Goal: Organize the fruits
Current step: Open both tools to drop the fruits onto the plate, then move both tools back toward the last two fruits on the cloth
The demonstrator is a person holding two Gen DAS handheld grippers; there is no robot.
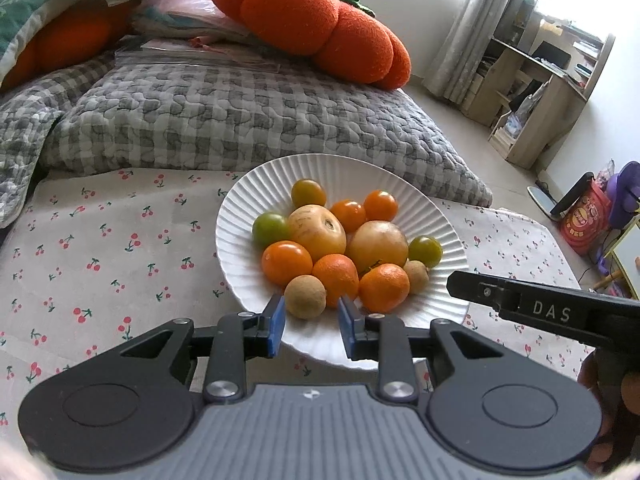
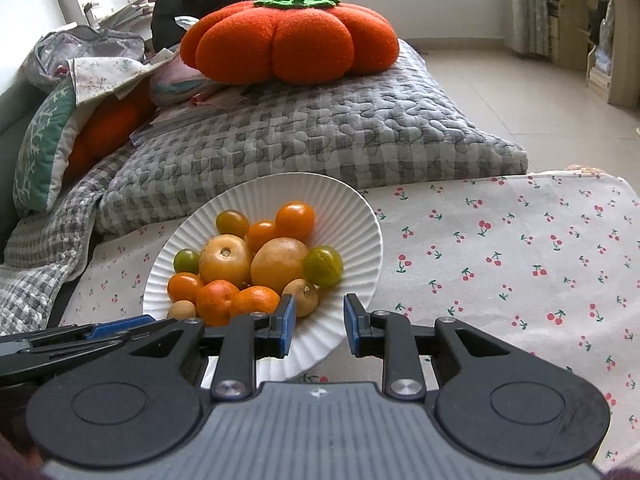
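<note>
Quilted grey checked blanket (image 1: pixel 224 120): heaped behind the work surface, carrying an orange pumpkin-shaped plush cushion (image 1: pixel 320 20). Background only.

Cherry-print cloth (image 1: pixel 100 248): covers the flat surface the plate sits on; the broad bare stretch to the right of the plate, seen in the right wrist view, looks the likely ground for sorting.

White fluted plate (image 1: pixel 248 200): rests on the cloth, near the blanket's edge, and holds every fruit in one mixed heap. The task's things are all here, none set apart.

Left gripper (image 1: pixel 312 322): jaws released and empty, hovering at the plate's near rim, its blue pads either side of the front brown fruit without touching it. Judged poised for a first pick.

Right gripper (image 2: pixel 320 320): jaws likewise parted with nothing between them, over the plate's near right rim, just beside the second brown fruit.

Two large yellow fruits (image 1: pixel 318 232): at the heap's centre, touching; smaller fruit leans on them, so lifting these first could set others rolling.

Orange citrus and orange tomatoes (image 1: pixel 286 262): ringed around the centre.

Green tomatoes (image 1: pixel 270 229): at the left, right and far edges.

Small brown longan-like fruits (image 1: pixel 305 296): two, at the near rim, easiest to reach.
</note>
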